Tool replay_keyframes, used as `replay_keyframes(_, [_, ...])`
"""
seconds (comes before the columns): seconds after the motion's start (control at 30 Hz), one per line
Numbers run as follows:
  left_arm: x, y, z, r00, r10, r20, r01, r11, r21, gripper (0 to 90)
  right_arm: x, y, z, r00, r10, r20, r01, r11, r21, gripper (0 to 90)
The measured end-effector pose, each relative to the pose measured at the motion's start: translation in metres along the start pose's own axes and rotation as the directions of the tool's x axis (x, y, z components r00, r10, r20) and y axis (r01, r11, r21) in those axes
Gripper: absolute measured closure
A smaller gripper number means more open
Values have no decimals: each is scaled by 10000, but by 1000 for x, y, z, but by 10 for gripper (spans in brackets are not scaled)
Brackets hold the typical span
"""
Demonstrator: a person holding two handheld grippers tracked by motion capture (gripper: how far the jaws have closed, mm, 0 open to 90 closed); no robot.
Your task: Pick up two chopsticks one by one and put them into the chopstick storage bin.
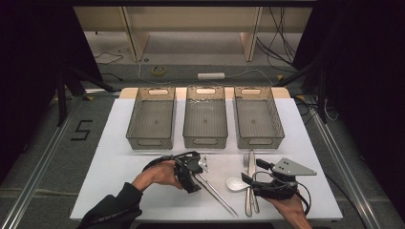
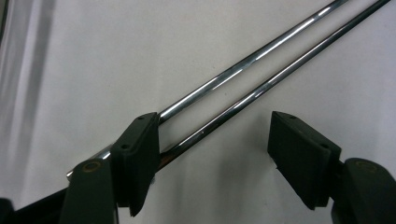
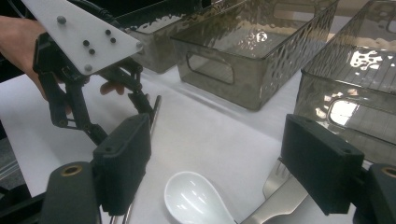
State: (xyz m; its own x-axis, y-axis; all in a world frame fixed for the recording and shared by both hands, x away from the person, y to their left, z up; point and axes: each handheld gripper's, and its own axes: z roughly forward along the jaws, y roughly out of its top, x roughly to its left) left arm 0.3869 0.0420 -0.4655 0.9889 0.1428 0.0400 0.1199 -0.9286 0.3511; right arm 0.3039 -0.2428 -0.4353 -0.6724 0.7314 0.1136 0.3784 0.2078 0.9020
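High view: on the white table (image 1: 119, 143), the left gripper (image 1: 195, 175) comes down over the near-left end of a pair of metal chopsticks (image 1: 217, 193), whose long axis runs diagonally toward the near right. The right gripper (image 1: 255, 183) waits beside a white spoon (image 1: 236, 183), a fork (image 1: 247, 167) and a knife (image 1: 253, 191); three clear bins (image 1: 205, 119) stand beyond.

Left gripper view: the chopsticks (image 2: 243, 79) lie side by side, slanting across the gap between the parted jaws and passing close under the left pad (image 2: 137, 154); nothing is gripped yet.

Right gripper view: the right gripper's jaws stand wide and empty above the spoon (image 3: 196, 200), with the left gripper (image 3: 140, 109) plainly the nearer to the chopsticks.
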Motion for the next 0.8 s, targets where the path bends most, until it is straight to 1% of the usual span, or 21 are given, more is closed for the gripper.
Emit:
replay_keyframes(0.07, [0,0,0,9999,-84,62,83,9999,147,350,0,0,0,10000,9,-2,-9,10000,19,253])
replay_keyframes(0.17, [-1,1,-1,9998,-83,189,75,9990,450,383,0,0,1,10000,0,-19,0,10000,65,253])
replay_keyframes(0.23, [-1,1,-2,9993,-255,273,238,9979,595,393,0,0,1,10000,-11,-23,11,10000,71,253])
replay_keyframes(0.27, [0,1,-2,9990,-362,279,344,9975,619,403,0,0,1,10000,8,-25,-8,10000,80,253])
replay_keyframes(0.33, [-1,2,-2,9989,-387,282,365,9966,737,417,0,0,1,10000,1,-43,-1,9999,124,253])
replay_keyframes(0.37, [-1,3,-2,9989,-393,265,370,9958,832,442,1,-1,2,10000,-15,-61,16,9999,151,253])
replay_keyframes(0.4, [-2,3,-3,9989,-406,250,382,9951,912,442,1,-1,2,10000,-15,-61,16,9999,151,253])
replay_keyframes(0.43, [-2,4,-3,9990,-367,273,337,9941,1034,466,1,-1,2,10000,-18,-73,20,9998,195,253])
replay_keyframes(0.5, [-3,4,-4,9991,-311,299,272,9919,1242,476,1,-1,2,10000,-19,-75,20,9998,209,253])
replay_keyframes(0.53, [-4,3,-4,9989,-373,294,333,9916,1253,498,1,-1,2,10000,-33,-73,34,9997,222,253])
replay_keyframes(0.67, [-7,3,-5,9992,-269,311,220,9887,1484,549,1,-1,2,10000,-31,-63,33,9997,238,254])
replay_keyframes(0.8, [-9,3,-6,9993,-52,372,-9,9869,1614,582,1,-1,3,10000,-40,-70,42,9996,277,254])
